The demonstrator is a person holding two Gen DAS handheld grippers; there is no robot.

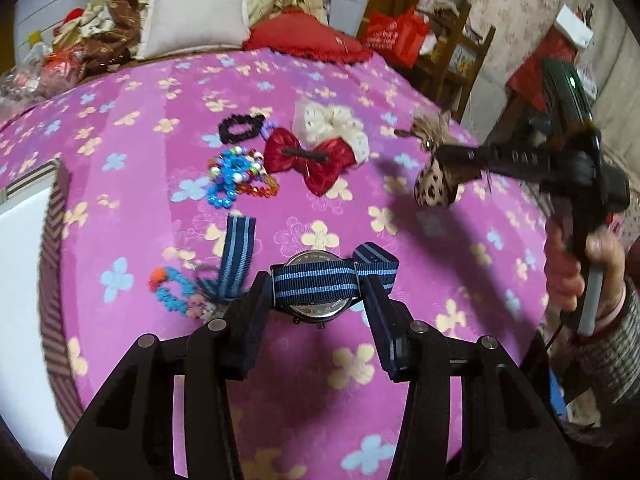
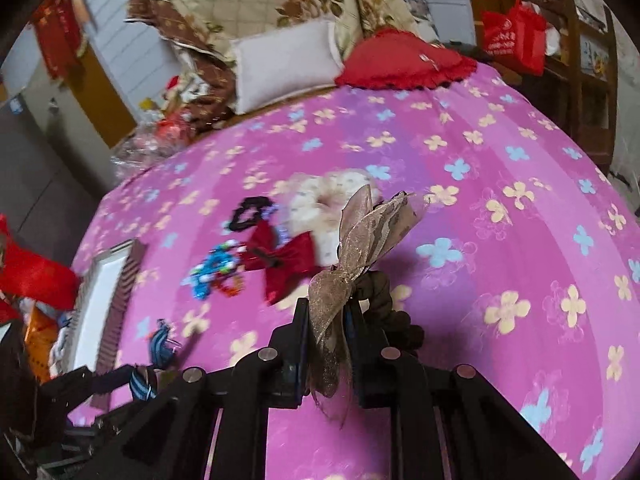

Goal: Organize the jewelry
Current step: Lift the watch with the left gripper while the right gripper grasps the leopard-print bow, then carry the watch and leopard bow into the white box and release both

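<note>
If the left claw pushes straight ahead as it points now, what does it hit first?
Probably the red bow lying on the pink bedspread; the left claw, gripping the watch, aims roughly there, though depth is unclear.

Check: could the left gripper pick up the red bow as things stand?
Probably not yet. The left gripper is shut on the striped-strap watch, so its jaws are occupied. The path itself looks free: the red bow lies uncovered on the pink bedspread ahead of it.
</note>
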